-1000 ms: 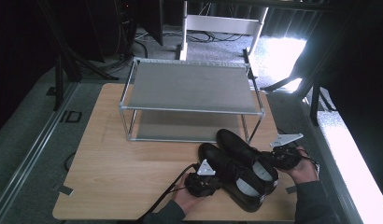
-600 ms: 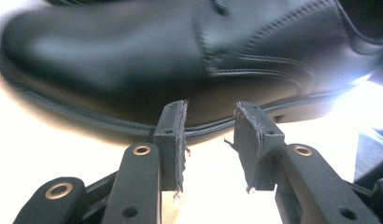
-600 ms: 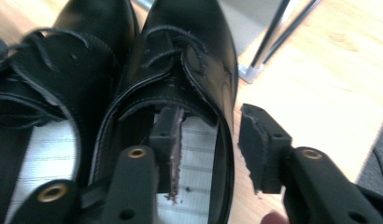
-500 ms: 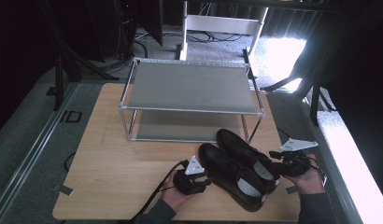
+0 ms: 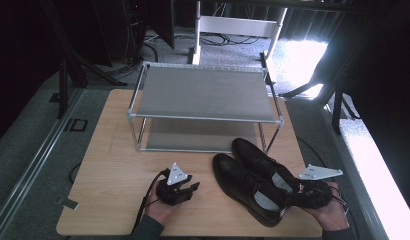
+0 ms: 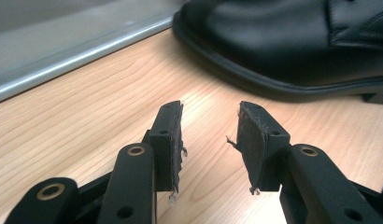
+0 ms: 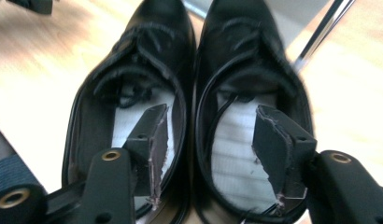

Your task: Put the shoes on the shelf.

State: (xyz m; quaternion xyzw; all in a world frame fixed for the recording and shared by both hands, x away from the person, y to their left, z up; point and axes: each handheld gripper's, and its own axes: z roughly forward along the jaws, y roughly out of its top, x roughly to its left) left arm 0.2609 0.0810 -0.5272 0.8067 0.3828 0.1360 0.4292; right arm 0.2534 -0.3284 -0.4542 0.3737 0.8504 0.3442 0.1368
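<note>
Black leather lace-up shoes (image 5: 255,182), a pair with pale insoles, lie side by side and touching on the light wooden table (image 5: 113,165), just in front of the right front leg of the two-tier metal shoe rack (image 5: 205,95) with grey mesh shelves. Their toes point toward the rack and their heels toward the person's edge of the table; one toe reaches close to the rack's lower shelf.

Right tongs (image 5: 299,192) sit at the heel end of the pair, on the side away from the rack, held in the person's right hand (image 5: 328,212). In the right gripper view its two black jaws have just been opening and stand apart, one over each shoe's opening, with the touching inner walls of the shoes between them; the pads (image 7: 159,140) do not press on the leather, so nothing is gripped.

Left tongs (image 5: 193,187) rest low over the bare table, in front of the rack's left half and well to the left of the shoes, held in the left hand (image 5: 160,207). Its jaws have also just been opening and stand about half apart, with only wood grain between them. In the left gripper view the nearer shoe's sole and side (image 6: 292,42) lie ahead of the jaws, clear of them.
</note>
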